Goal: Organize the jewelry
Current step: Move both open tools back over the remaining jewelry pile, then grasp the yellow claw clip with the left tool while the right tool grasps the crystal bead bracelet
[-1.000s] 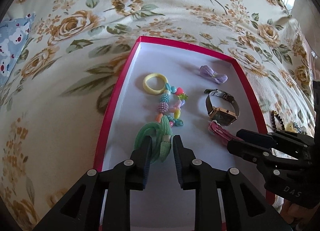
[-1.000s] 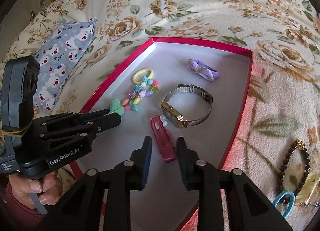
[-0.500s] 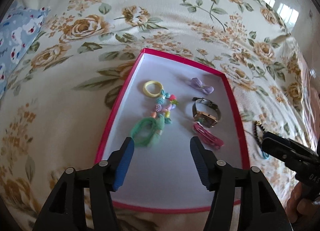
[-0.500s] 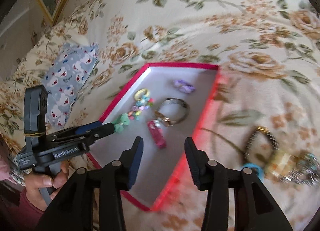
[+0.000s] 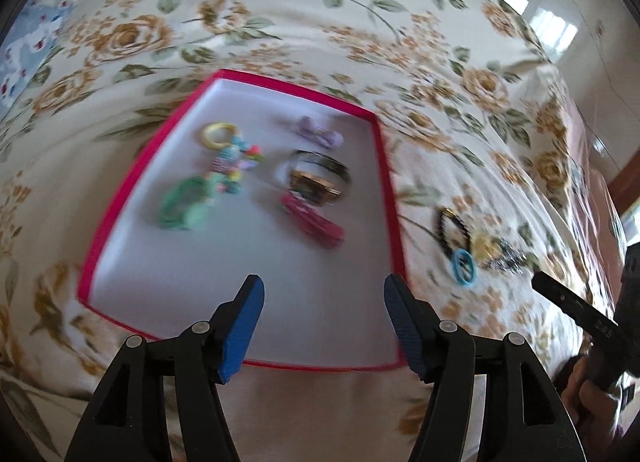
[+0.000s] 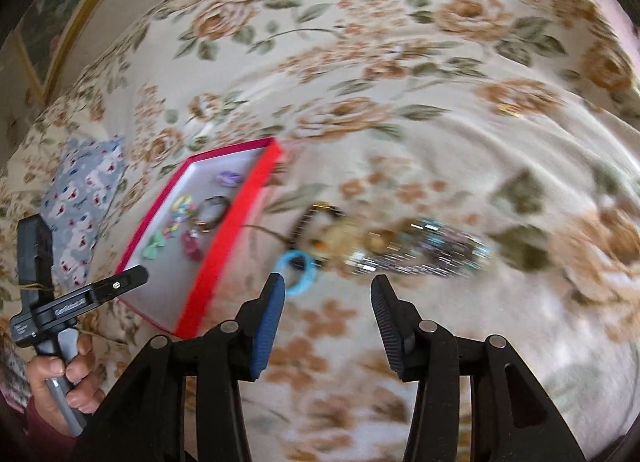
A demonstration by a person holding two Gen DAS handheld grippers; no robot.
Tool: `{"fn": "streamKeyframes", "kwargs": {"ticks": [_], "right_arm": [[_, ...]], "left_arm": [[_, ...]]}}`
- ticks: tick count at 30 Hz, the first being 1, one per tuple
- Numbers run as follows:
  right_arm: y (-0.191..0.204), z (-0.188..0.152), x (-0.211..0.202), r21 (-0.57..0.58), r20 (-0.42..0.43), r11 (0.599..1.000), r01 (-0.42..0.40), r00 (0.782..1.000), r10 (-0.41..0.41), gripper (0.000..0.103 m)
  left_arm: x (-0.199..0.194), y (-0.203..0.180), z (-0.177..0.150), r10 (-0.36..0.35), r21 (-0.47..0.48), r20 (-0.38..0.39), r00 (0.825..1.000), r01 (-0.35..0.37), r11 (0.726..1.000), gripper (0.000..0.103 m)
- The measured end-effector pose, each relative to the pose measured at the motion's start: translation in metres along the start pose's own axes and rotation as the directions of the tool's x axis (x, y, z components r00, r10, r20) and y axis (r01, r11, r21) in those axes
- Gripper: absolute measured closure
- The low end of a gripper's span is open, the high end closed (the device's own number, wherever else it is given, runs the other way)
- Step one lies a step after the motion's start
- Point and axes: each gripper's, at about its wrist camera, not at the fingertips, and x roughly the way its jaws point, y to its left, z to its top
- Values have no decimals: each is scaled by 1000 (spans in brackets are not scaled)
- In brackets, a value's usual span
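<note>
While several pieces already lie in the red-rimmed box (image 5: 390, 198), the rest of the jewelry sits loose on the floral bedspread (image 6: 400, 62), just beside the box's right wall. That loose pile (image 6: 400, 250) takes in a blue ring-shaped piece (image 6: 298, 268), a dark beaded bracelet (image 5: 450, 228) and a glittering tangle of chains; blur hides the finer detail.

Right tool (image 6: 328, 318): fingers apart, nothing between them, poised short of the loose pile with the blue ring nearest its left finger. Left tool (image 5: 322, 326): fingers apart and empty, above the near end of the box.

Risks, as judged:
- The pile looks entangled. A pinch on one strand could drag its neighbours along or scatter them over the bedspread.
- The bedspread is soft and creased. A tool pressed down for a thin chain may catch cloth with it, or miss the chain.
- The box rests on yielding bedding. A knock on its wall during a transfer could tip it and shift the contents.

Box contents, white floor, no compartments visible:
- green hair tie (image 5: 184, 208), near left
- multicoloured bead bracelet (image 5: 236, 166), with a yellow ring (image 5: 218, 134) at its far end
- lilac bow (image 5: 318, 134), far side
- gold-faced wristwatch (image 5: 318, 178), centre right
- pink hair clip (image 5: 312, 220), just in front of the watch

The near part of the box floor holds nothing.
</note>
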Motion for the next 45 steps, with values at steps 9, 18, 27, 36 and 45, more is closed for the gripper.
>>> {"fn": "streamKeyframes", "kwargs": {"ticks": [9,18,27,36,45], "right_arm": [[-45,-7,-20,83,34,995,48,998,-51,56],[-65,1,-17,106,34,992,61,997,-65,56],[-77,15,4,95,-11,990,109,994,-108,58],[-82,24,23,82,-58,990,114,992,-109,69],[-84,24,30,70,-72,989,127,990,-122,89]], "left_arm": [[12,-48,0,-47,107,-40,998,51,993,37],[41,-89,11,-86,180,-84,993,100,979,36],[87,-124,34,-117,243,-122,986,144,959,36],[147,-158,46,-105,314,-191,976,162,935,38],[168,-168,47,-127,338,-215,968,195,921,70]]}}
